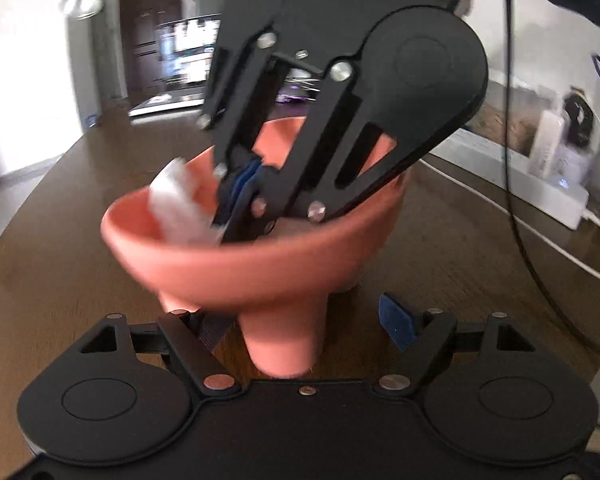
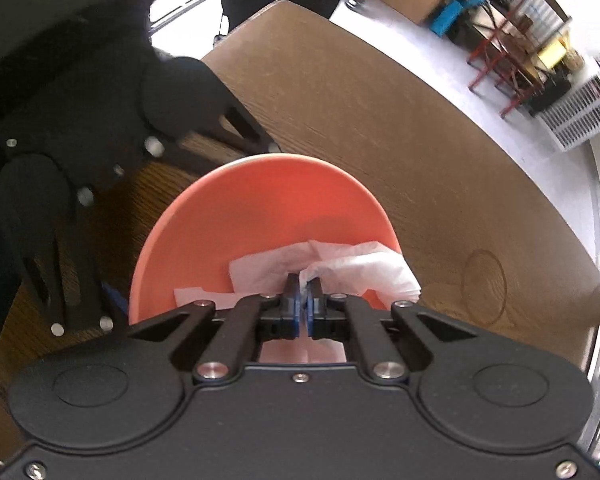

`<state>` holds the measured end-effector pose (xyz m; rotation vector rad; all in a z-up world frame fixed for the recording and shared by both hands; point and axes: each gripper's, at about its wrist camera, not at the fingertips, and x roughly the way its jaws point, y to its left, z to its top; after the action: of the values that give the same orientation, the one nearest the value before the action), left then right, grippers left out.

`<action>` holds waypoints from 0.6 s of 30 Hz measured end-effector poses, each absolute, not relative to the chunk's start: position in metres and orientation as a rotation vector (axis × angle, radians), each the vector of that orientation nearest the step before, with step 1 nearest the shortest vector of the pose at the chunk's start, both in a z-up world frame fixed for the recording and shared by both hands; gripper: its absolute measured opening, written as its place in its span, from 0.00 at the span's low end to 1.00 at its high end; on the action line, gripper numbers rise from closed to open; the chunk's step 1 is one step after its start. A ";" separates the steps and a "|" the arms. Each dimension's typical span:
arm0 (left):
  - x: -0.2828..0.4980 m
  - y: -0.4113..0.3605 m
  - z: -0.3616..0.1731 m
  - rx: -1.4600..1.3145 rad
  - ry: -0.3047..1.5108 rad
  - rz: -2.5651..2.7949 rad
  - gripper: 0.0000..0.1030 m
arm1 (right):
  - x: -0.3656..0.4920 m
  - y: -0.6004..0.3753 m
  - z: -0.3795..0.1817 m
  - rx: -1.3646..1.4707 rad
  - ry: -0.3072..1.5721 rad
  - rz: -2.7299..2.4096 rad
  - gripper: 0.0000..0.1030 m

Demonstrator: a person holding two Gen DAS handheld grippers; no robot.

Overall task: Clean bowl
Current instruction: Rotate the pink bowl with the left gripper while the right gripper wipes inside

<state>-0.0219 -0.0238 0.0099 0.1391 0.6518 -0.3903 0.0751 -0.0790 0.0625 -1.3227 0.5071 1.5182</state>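
The right gripper (image 2: 303, 300) has its fingers clenched on a white tissue (image 2: 352, 268), which is pressed against the inner wall of the salmon-coloured bowl (image 2: 260, 208). The left gripper (image 1: 304, 320) has its fingers spread wide on either side of the bowl's stem-like foot (image 1: 284, 340); contact with the foot cannot be confirmed. The bowl sits tilted above the wooden worktop (image 1: 60, 240). Judged by appearance, the bowl is light, rigid plastic with a smooth, slippery surface; the narrow foot or the rim offers the best hold. The tissue is soft and tears easily. A white cable (image 1: 520, 224) and power strip (image 1: 548, 188) lie near the worktop's far side; the other sides appear open.
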 end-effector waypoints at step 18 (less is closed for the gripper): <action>0.015 0.011 0.013 0.233 0.690 -0.592 0.37 | 0.097 -0.071 0.073 -0.828 0.979 0.946 0.04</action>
<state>0.0146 0.0107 0.0126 0.2334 0.6900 -0.5919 0.0969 -0.0714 0.0729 -0.8277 0.9793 0.9461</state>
